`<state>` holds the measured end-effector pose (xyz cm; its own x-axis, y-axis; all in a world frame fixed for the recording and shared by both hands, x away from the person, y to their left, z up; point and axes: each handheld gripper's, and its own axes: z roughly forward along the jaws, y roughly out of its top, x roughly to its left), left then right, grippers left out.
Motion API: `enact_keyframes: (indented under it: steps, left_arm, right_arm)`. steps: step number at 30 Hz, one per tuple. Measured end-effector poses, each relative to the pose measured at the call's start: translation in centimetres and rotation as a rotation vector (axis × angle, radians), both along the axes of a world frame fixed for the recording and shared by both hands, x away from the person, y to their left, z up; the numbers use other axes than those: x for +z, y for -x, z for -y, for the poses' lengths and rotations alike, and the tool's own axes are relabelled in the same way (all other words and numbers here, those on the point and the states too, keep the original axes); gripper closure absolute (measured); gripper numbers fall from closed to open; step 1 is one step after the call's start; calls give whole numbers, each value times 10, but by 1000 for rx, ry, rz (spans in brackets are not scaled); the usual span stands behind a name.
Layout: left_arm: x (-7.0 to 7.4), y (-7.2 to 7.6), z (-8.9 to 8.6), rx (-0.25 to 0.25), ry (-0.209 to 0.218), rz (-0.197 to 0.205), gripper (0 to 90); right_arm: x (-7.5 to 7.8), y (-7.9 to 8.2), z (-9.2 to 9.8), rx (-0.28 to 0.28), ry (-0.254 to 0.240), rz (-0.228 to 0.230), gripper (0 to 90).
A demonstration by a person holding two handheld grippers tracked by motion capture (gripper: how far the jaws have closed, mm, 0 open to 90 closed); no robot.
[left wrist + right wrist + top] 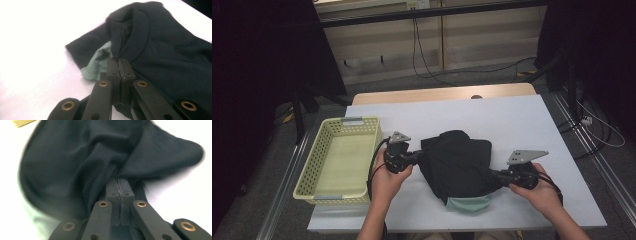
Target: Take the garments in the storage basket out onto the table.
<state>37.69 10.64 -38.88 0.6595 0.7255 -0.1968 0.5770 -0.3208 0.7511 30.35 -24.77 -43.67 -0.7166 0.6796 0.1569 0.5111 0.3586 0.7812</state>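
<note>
Camera set-up: one fixed overhead view, two gripper-mounted views.

High view sits above the person's side, facing forward and down; takes in the whole table (512, 120), the basket (328, 172) at left, the floor beyond. Left gripper view rides low on the left gripper (121, 65), looking along its jaws, very near the dark garment (162, 45). Right gripper view rides on the right gripper (118, 185), closer still, cloth partly blurred. All three views share the garment and the white tabletop around it.
</note>
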Motion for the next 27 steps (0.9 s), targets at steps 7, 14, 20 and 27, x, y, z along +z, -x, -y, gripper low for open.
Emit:
enact_keyframes:
  steps: [7,14,20,27]
  left_arm:
    - [-4,-2,1,0,-20,-11,890]
    - [-8,-3,3,-1,-36,-14,890]
    - [-5,-1,1,-4,-43,-11,890]
    - [-1,-1,-4,3,-58,-11,891]
  right_arm:
    - [5,-3,-3,-9,20,46,719]
    - [21,-29,8,-129,26,135,529]
    - [17,-61,-3,-178,55,139,449]
    - [2,-81,-27,-155,32,90,311]
